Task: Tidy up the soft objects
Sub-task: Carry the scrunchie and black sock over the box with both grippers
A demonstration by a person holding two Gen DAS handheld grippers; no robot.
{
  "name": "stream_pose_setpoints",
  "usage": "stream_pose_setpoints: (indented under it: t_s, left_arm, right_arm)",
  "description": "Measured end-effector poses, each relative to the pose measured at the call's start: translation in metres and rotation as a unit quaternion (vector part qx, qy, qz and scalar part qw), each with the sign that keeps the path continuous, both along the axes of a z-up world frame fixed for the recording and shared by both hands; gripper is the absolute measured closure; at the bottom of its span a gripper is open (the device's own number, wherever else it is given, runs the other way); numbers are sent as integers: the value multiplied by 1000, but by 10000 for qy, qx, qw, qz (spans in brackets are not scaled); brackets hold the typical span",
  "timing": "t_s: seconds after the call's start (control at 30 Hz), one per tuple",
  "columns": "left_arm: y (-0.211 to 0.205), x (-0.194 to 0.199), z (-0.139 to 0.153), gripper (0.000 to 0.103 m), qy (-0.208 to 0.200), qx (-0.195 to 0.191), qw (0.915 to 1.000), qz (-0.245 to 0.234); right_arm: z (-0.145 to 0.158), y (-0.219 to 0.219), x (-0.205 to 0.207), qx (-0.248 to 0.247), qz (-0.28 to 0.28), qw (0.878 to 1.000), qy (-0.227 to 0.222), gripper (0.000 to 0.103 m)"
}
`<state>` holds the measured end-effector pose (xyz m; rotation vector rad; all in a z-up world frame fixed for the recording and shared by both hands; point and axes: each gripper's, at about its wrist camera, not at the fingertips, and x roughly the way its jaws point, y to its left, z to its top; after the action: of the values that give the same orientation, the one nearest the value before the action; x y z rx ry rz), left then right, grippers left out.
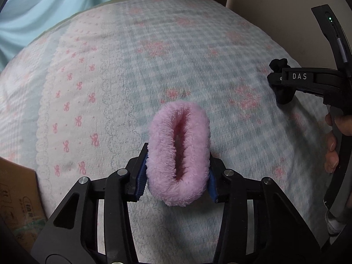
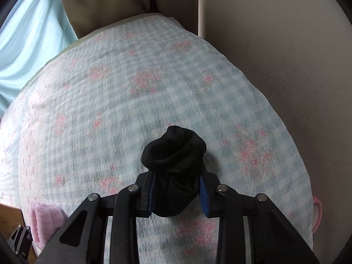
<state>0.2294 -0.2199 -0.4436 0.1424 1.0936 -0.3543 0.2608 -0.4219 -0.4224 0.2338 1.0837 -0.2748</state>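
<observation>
My left gripper (image 1: 177, 171) clamps a fluffy pink plush ring (image 1: 178, 151); my right gripper (image 2: 178, 194) grips a bunched black fabric bundle (image 2: 176, 169) above the checked floral bedspread (image 2: 132, 101).

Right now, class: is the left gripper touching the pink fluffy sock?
Touching. The left wrist view shows the left gripper with both blue pads pressed into the sides of the pink fluffy sock.
</observation>
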Motion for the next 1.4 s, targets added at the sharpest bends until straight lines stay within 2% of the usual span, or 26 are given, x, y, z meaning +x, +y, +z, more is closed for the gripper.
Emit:
stream_pose_setpoints:
  t_s: [0.23,0.47,0.73,0.9,1.07,1.2,1.4]
  left_arm:
    - [3,-3,11,63,-57,-38,10000,54]
    - [6,-11,50,63,-304,-176,9993,123]
    - [18,-29,125,63,-486,-354,9978,291]
    - [33,-49,193,63,-748,-430,9955,395]
    - [62,-68,254,63,-798,-578,9931,629]
    - [91,-89,290,63,-945,-566,9910,757]
    - [143,-115,332,63,-1147,-521,9857,1117]
  right_arm:
    - [23,5,-14,32,50,9999,-113,74]
    - [76,20,-38,-11,152,9992,-362,74]
    - [172,42,-75,143,277,9977,-596,74]
    - [235,66,-101,105,479,9961,-735,74]
    - [290,95,-130,119,755,9925,-956,74]
    - [321,124,-147,129,1017,9882,-1133,74]
    - [351,183,-160,133,1525,9804,-1237,74]
